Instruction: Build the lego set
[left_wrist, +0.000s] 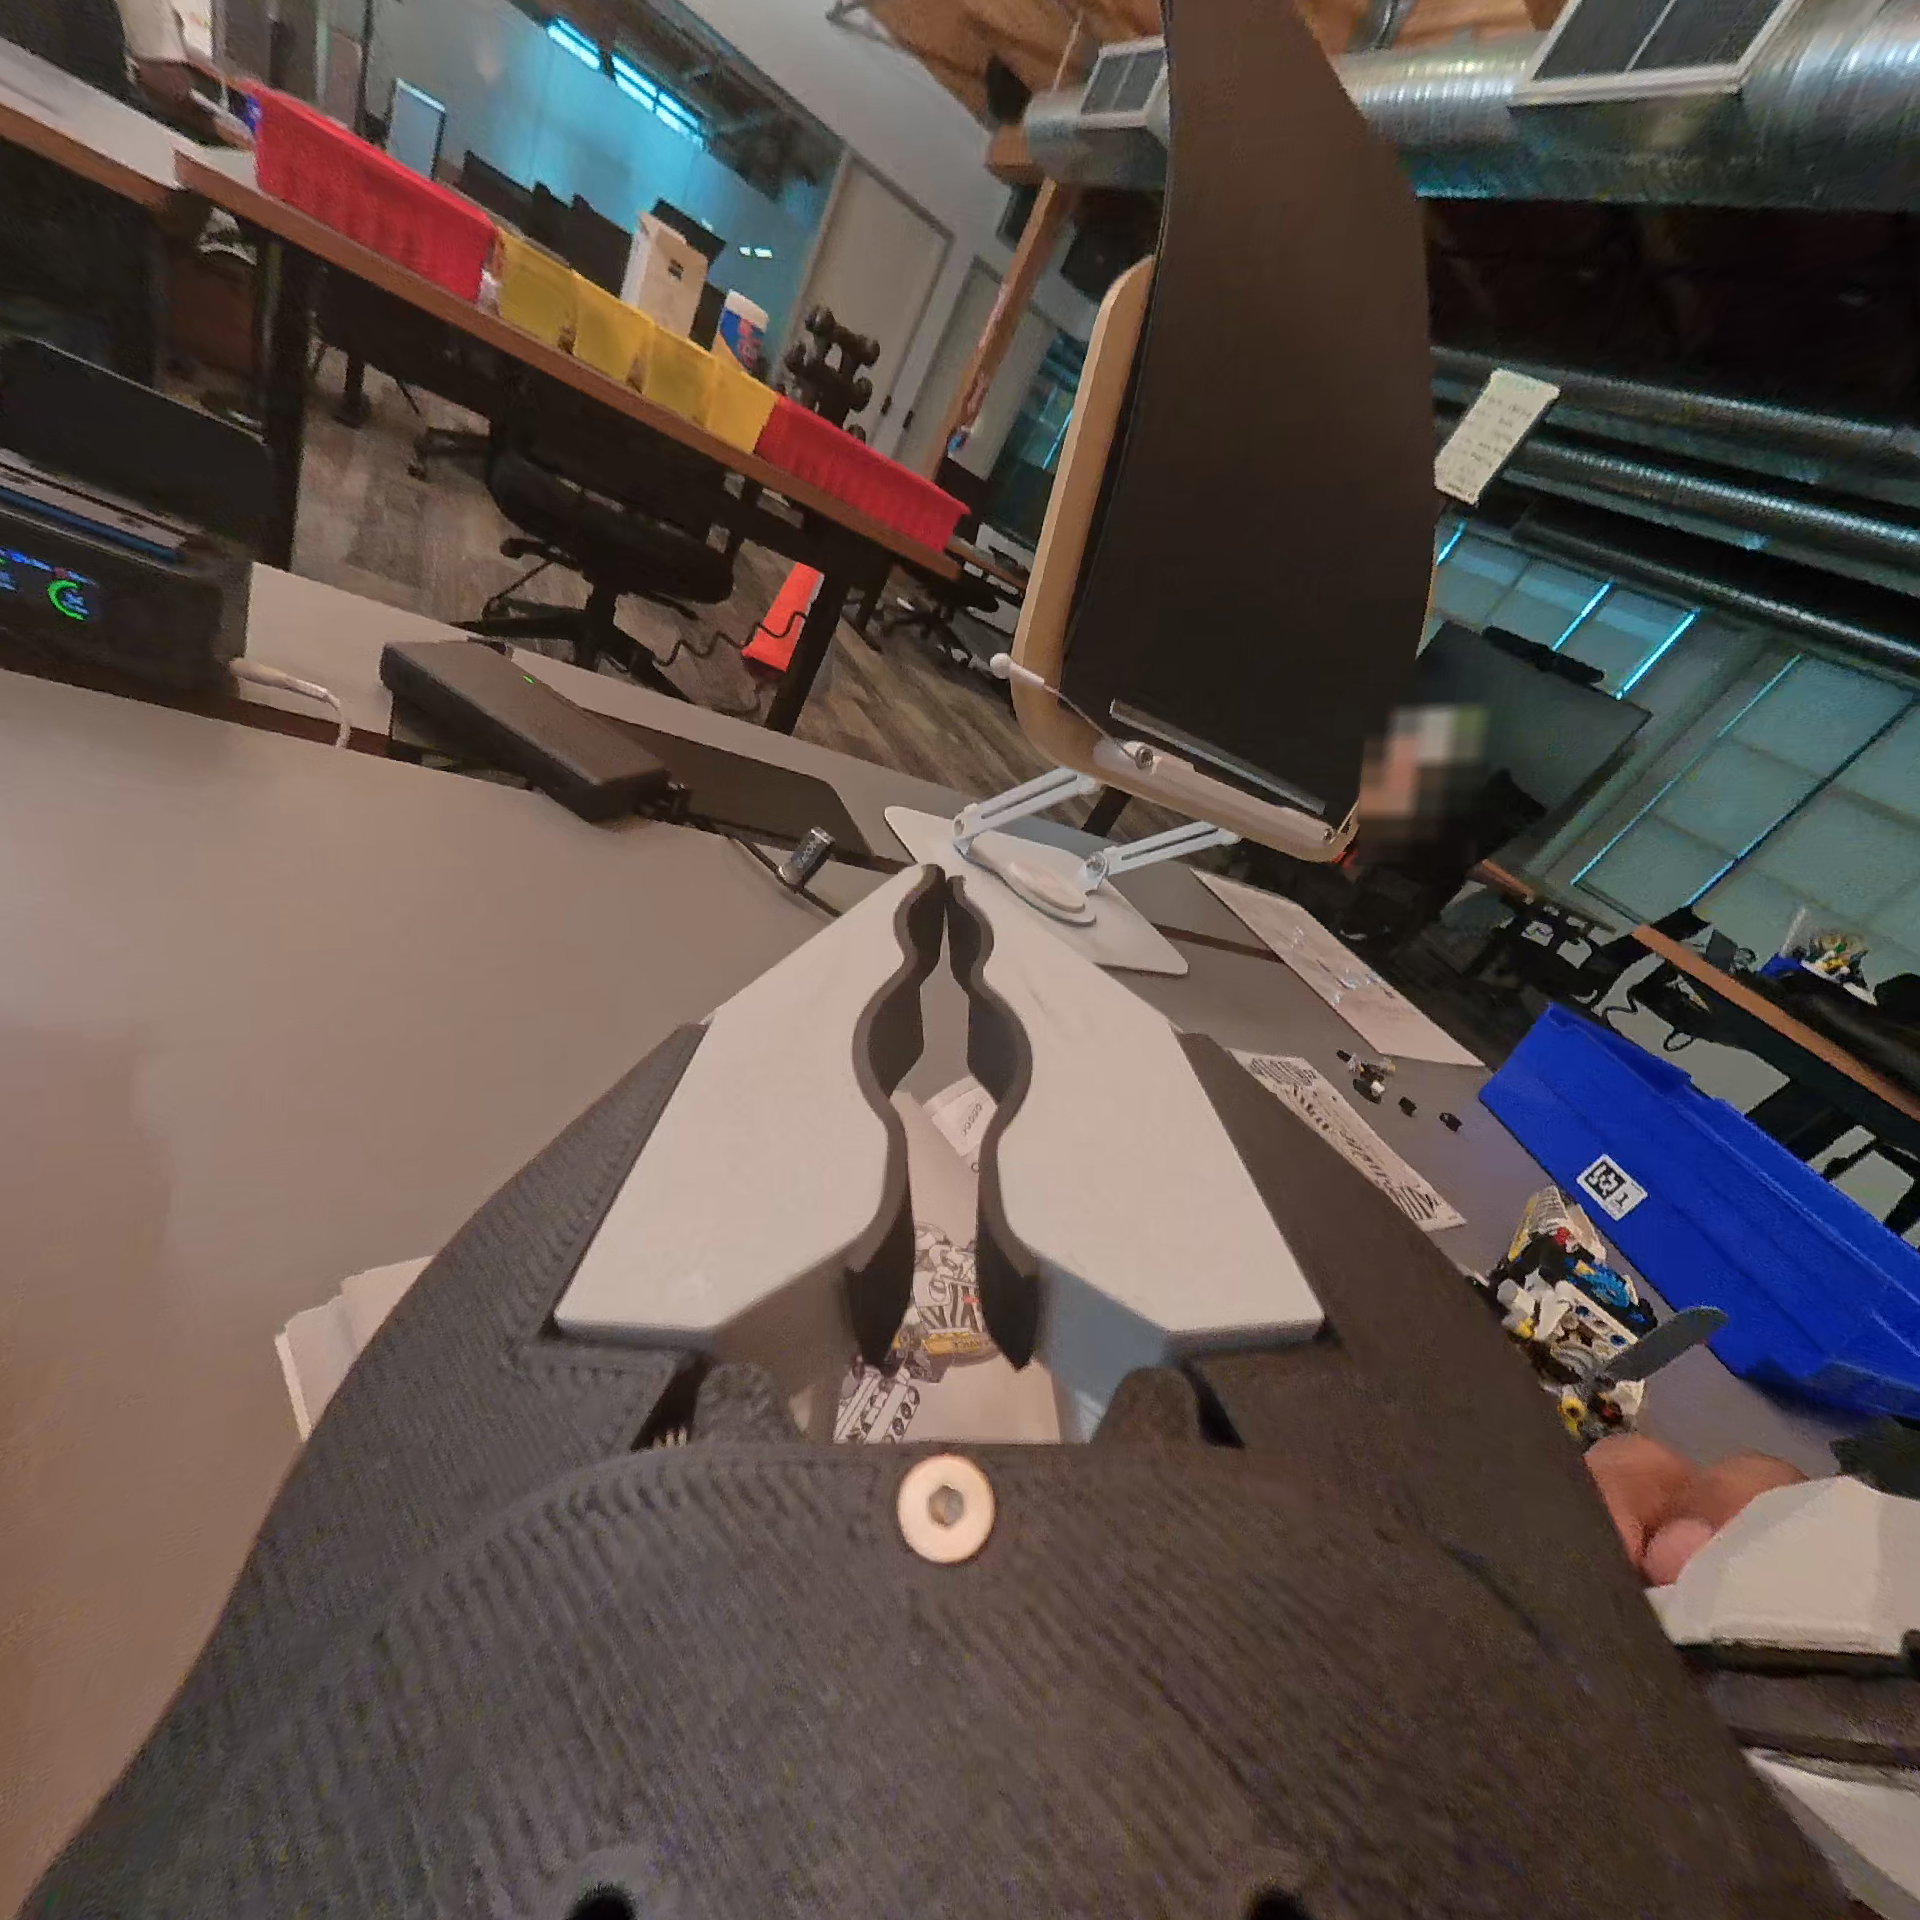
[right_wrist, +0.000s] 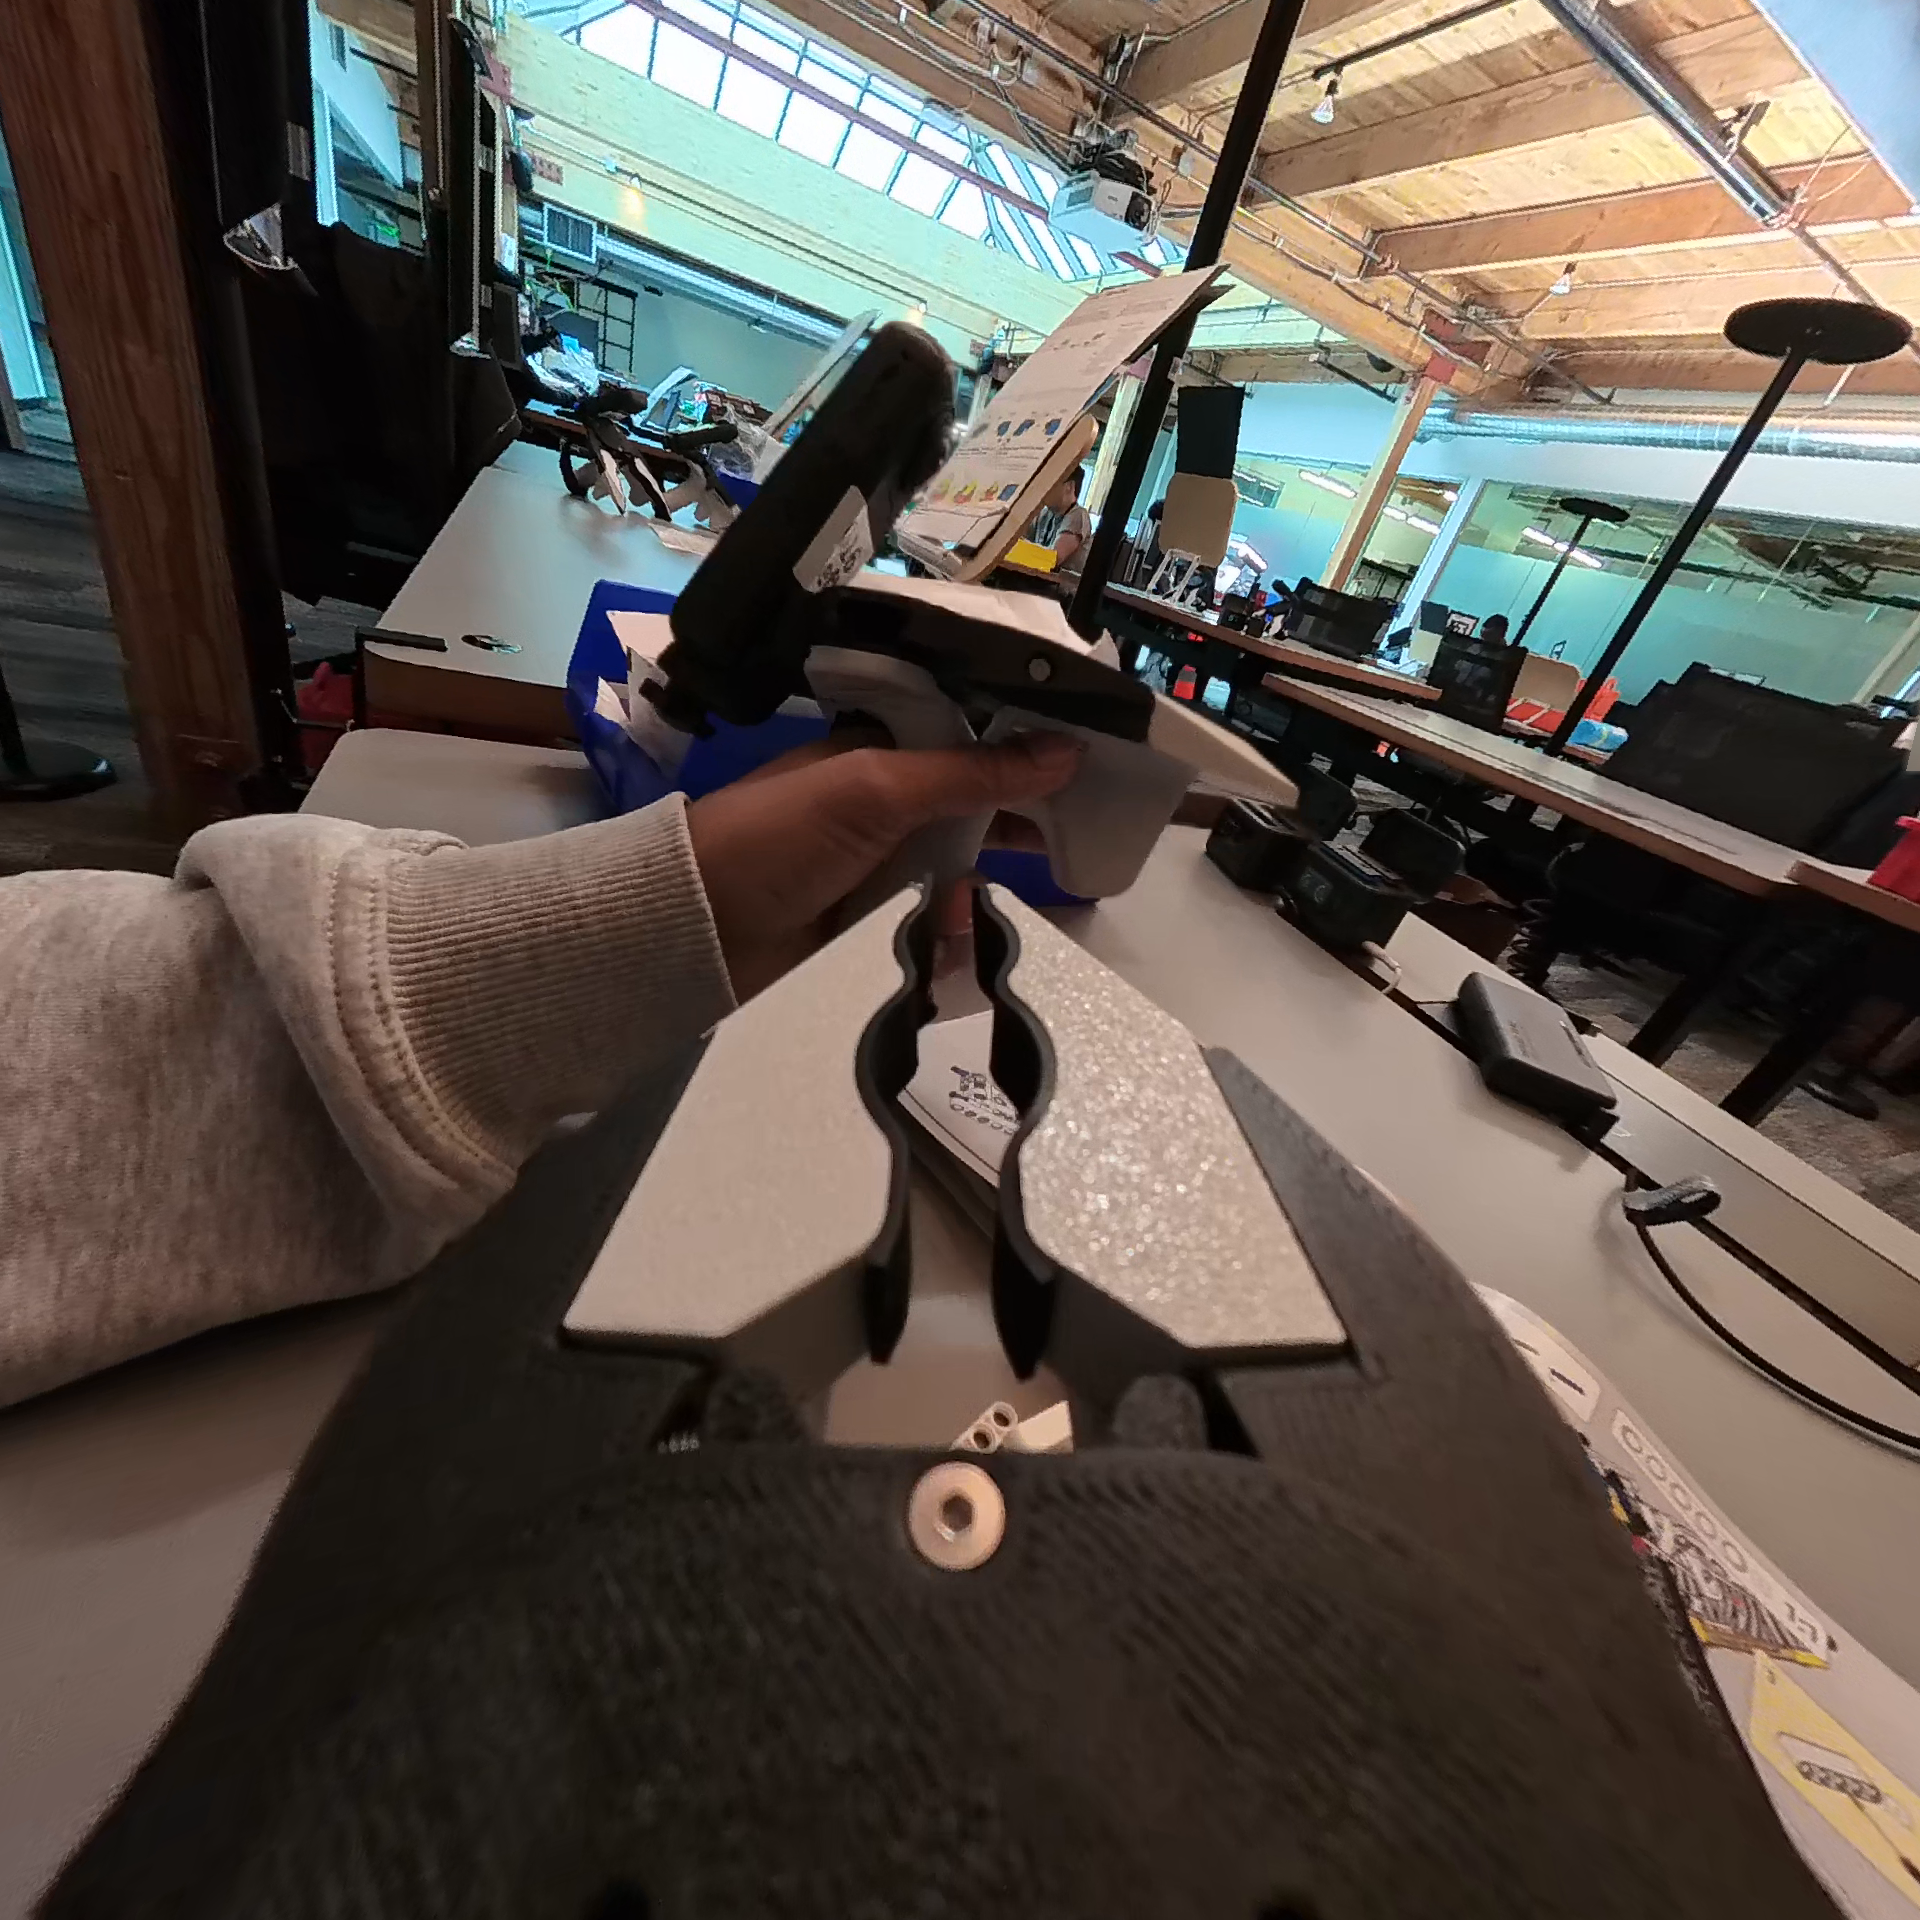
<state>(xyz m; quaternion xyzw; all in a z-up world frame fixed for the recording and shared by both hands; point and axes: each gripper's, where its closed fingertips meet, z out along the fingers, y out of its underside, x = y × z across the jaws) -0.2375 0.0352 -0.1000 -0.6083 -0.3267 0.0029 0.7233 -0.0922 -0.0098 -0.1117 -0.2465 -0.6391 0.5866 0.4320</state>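
Observation:
My left gripper (left_wrist: 943, 896) is shut with nothing in it and held above an open instruction booklet (left_wrist: 935, 1340), which shows through the gap between the fingers. A partly built lego model (left_wrist: 1564, 1314), white with black, blue and yellow parts, stands on the grey table to its right. My right gripper (right_wrist: 951, 906) is shut and empty above the same booklet (right_wrist: 971, 1091). A white lego beam with holes (right_wrist: 992, 1439) lies under it. The left gripper (right_wrist: 935, 665) also shows in the right wrist view, held in a hand in a grey sleeve (right_wrist: 312, 1039).
A blue bin (left_wrist: 1714, 1195) stands right of the model and also shows in the right wrist view (right_wrist: 634, 717). Small loose pieces (left_wrist: 1371, 1070) and a sticker sheet (left_wrist: 1351, 1138) lie nearby. A book stand (left_wrist: 1226, 582), a power brick (right_wrist: 1538, 1049) and a cable (right_wrist: 1766, 1330) are on the table. The tips of one gripper are about 15 cm away from the tips of the other.

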